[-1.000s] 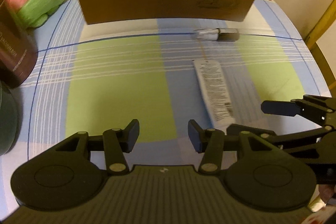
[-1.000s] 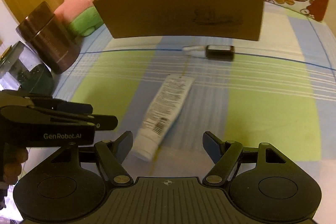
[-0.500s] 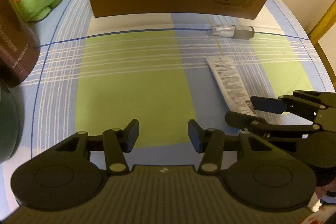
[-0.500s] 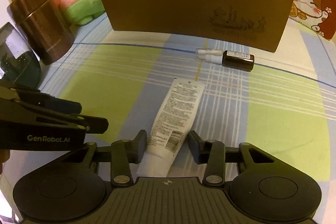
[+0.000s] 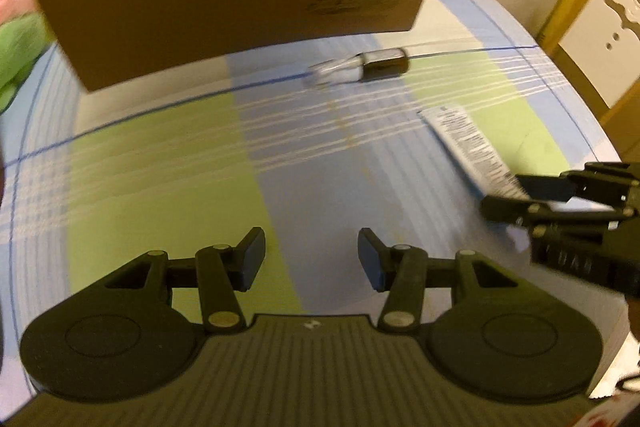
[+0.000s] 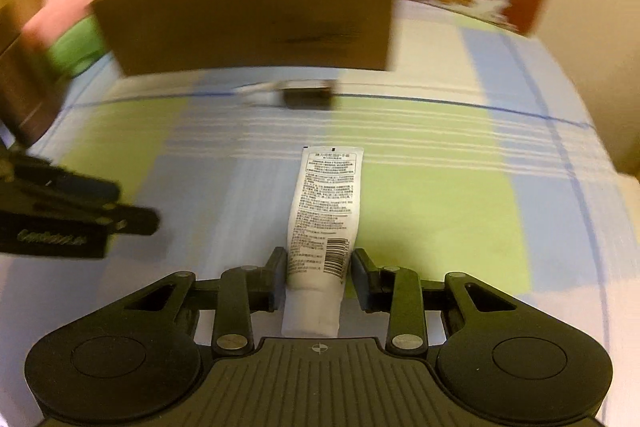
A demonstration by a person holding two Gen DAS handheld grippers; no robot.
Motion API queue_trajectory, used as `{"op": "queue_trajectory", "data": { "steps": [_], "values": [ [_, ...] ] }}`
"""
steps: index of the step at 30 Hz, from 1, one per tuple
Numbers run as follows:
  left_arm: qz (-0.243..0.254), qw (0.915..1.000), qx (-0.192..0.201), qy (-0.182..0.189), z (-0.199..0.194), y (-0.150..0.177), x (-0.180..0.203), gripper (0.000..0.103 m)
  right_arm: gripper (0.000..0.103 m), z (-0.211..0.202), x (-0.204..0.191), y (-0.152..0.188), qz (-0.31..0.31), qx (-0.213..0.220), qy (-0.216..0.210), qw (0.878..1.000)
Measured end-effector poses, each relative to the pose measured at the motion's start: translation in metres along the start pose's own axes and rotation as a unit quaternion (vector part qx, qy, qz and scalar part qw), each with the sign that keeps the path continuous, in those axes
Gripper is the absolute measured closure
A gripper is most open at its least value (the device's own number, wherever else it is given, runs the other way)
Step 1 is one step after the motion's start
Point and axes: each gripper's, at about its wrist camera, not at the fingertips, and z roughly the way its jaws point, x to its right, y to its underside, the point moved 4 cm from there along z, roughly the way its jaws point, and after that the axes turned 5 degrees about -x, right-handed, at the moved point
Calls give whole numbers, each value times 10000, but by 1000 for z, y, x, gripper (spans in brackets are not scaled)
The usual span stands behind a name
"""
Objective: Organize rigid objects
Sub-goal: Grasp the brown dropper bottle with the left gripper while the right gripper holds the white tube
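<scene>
Though blur smears the box (image 6: 248, 15), the right claw (image 6: 319, 277) has just closed on the tube (image 6: 324, 211); left claw (image 5: 311, 259) empty, part-open.

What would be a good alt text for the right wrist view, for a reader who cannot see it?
The right gripper has just been closing on a white tube of printed text that lies on a checked cloth, its pads against the tube's sides. Beyond lie a small dark bottle and a brown box; the left gripper enters at the left edge.
</scene>
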Motion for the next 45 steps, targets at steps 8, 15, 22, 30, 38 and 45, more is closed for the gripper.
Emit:
{"op": "queue_trajectory", "data": {
  "steps": [8, 15, 22, 30, 38, 45],
  "values": [
    [430, 9988, 240, 69, 15, -34, 14, 56, 71, 4, 52, -21, 510, 196, 412, 9977],
    [913, 9940, 593, 58, 24, -68, 26, 56, 71, 16, 67, -39, 516, 330, 497, 9969],
    [1326, 9880, 796, -15, 40, -98, 34, 56, 71, 25, 74, -50, 517, 320, 448, 9971],
    [1893, 9799, 622, -56, 62, -108, 46, 64, 71, 27, 75, -49, 410, 334, 444, 9976],
    [1970, 9794, 439, -21, 64, -105, 53, 82, 71, 27, 73, -49, 371, 334, 453, 9977],
    [1672, 9855, 299, 7, 56, -92, 56, 83, 71, 23, 66, -41, 203, 293, 338, 9988]
  ]
}}
